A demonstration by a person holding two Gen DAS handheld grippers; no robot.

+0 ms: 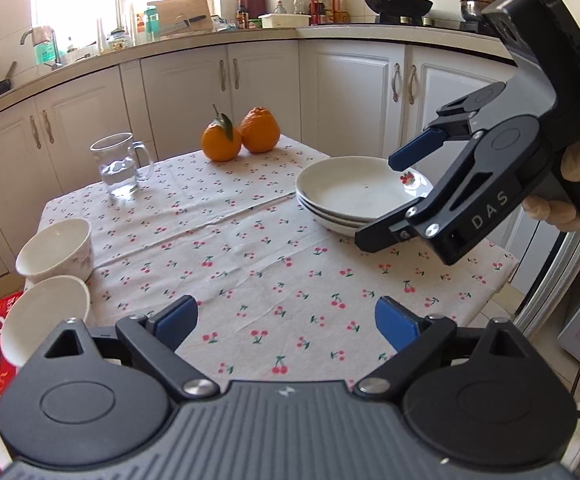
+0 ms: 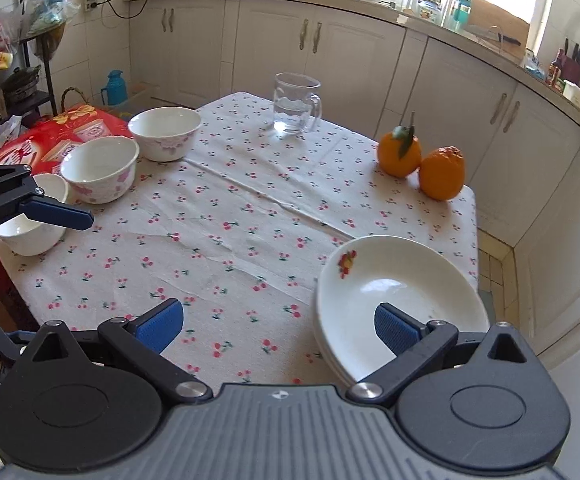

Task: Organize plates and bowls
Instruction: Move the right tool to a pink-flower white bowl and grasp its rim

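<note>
So, both of your tools are free: the left gripper [image 1: 286,322] has its jaws spread wide with nothing between them, low over the near part of the table, and the right gripper [image 2: 278,322] is just as wide and empty, hovering at the near edge of the stack of plates [image 2: 394,300].

That stack sits on the right side of the table, close to its right edge. The three bowls are well apart from it on the far left: the far bowl [image 2: 165,132], the middle bowl [image 2: 99,169] just beside it, and the near bowl [image 2: 30,224], which lies partly behind your left tool in the right wrist view.

These pieces look like glazed ceramic, so judge them stiff, slick and breakable, and the stack fairly heavy. The blue pads will likely grip best on a rim, one finger inside and one outside; for a bowl, pinch the wall near the lip and lift it level.

The cherry-print tablecloth [image 1: 250,248] is creased and may drag if you slide anything, so lifting seems safer. A glass mug [image 2: 296,104] with a little water stands at the far side and two oranges [image 2: 420,162] at the far right. White kitchen cabinets [image 1: 186,92] surround the table.
</note>
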